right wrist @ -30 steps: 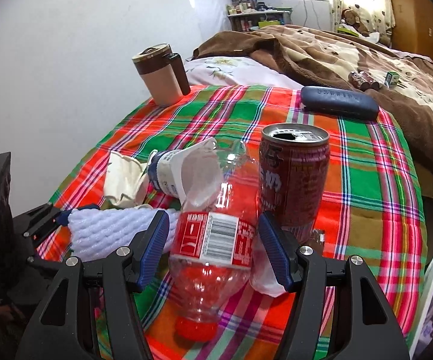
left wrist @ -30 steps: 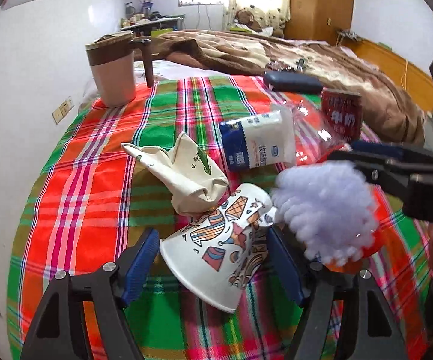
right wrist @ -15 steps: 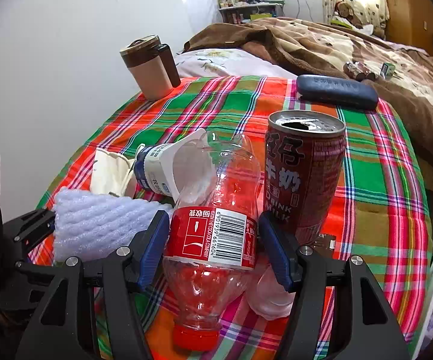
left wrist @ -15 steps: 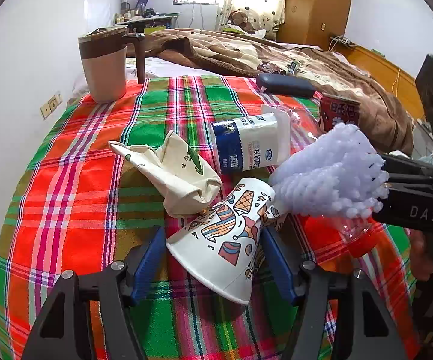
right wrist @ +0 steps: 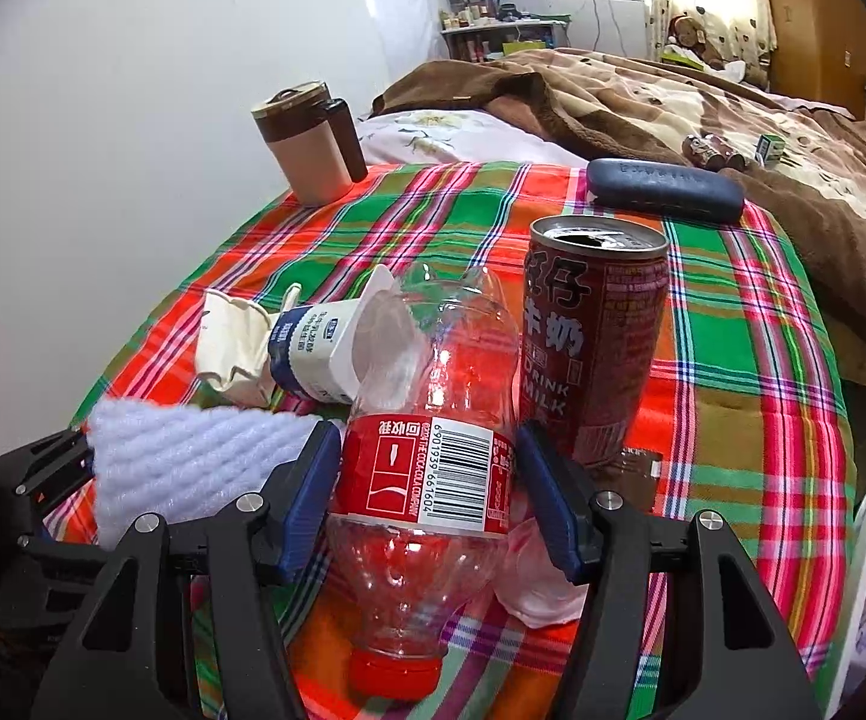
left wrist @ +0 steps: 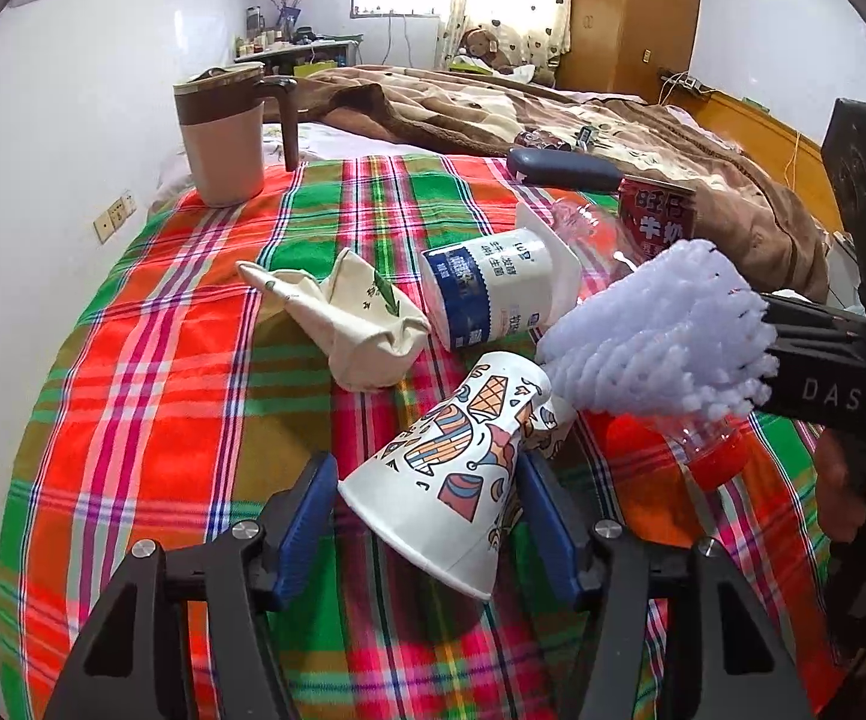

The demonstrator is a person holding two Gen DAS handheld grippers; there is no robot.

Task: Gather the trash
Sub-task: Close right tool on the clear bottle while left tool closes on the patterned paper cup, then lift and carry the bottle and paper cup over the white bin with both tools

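Two grabs | my left gripper (left wrist: 427, 510) closing around paper cup (left wrist: 454, 468), lying tipped on plaid cloth (left wrist: 151, 420) | my right gripper (right wrist: 427, 498) pinches plastic bottle (right wrist: 427, 474) | squeeze gently, cup crushes

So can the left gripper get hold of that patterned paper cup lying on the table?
Probably yes. The patterned paper cup lies on its side right between the left gripper pads, whose jaws are closing, with nothing between them and it. White foam crowds its far end only.
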